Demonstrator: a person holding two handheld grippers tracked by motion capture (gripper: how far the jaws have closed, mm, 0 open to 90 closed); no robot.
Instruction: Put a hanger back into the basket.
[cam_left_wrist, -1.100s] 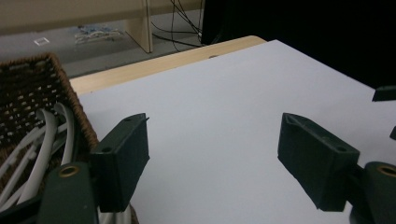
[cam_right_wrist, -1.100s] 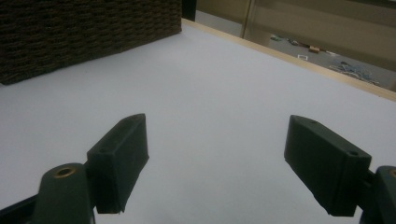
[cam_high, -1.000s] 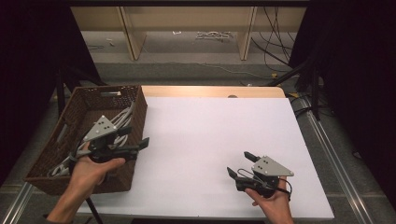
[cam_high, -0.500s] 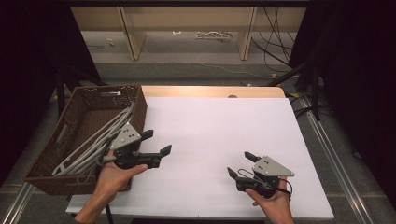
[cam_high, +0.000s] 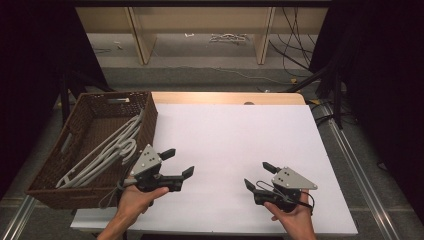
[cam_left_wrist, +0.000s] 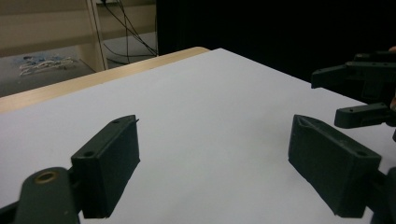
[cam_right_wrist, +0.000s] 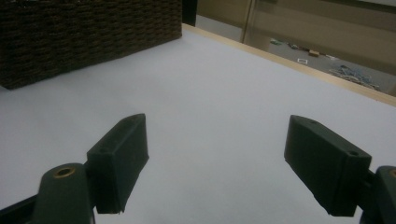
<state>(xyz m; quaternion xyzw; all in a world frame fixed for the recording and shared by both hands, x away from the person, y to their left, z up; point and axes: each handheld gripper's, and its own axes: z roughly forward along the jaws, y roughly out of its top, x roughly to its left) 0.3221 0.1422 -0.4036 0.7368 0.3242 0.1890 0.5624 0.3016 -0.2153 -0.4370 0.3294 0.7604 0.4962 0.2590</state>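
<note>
My left gripper (cam_high: 179, 162) hovers low over the white table top (cam_high: 235, 140), just right of the brown wicker basket (cam_high: 150, 120). Its jaws have just been opening and stand open with nothing between them (cam_left_wrist: 217, 158). Several pale grey clothes hangers (cam_high: 107, 150) lie slanted inside the basket, apart from the gripper. My right gripper (cam_high: 256, 174) is held near the front right of the table, open and empty (cam_right_wrist: 217, 163), pointing left toward the basket's wall (cam_right_wrist: 84, 37). The left gripper view shows the right gripper (cam_left_wrist: 359, 93) at the right edge.
A bare wooden strip (cam_high: 225, 97) runs along the table's far edge. Beyond it are pale shelf units (cam_high: 145, 35) and loose cables (cam_high: 295, 35) on the floor. Dark curtains close off both sides.
My left hand has moved right and down, from above the basket to the white surface beside it. The hangers that leaned up toward it now lie in the basket. The right hand has stayed put.
</note>
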